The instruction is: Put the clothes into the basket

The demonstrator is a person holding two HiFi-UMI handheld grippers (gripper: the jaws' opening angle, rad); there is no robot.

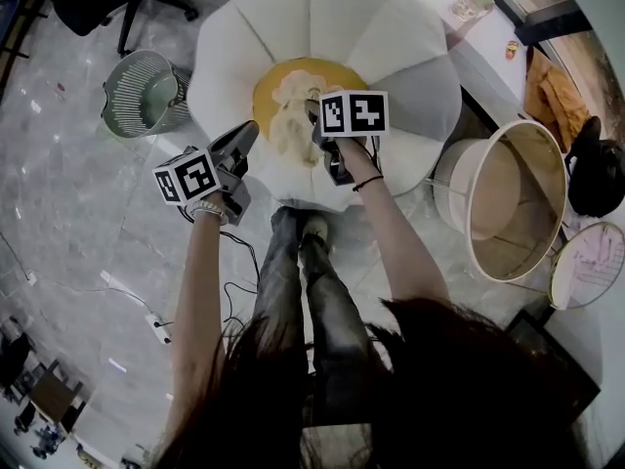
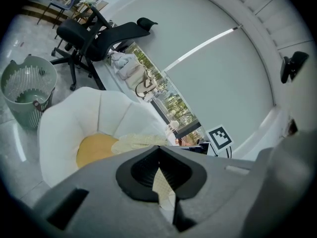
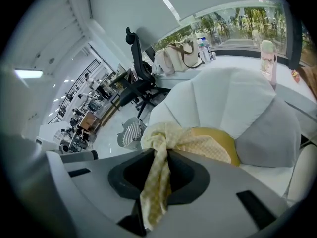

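Both hand-held grippers (image 2: 159, 157) (image 3: 164, 155) pinch the checked cloth (image 1: 289, 125).

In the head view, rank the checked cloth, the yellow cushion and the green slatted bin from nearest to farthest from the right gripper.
1. The checked cloth: clamped in the right gripper.
2. The yellow cushion: just beyond, beneath the cloth.
3. The green slatted bin: on the floor, far left.
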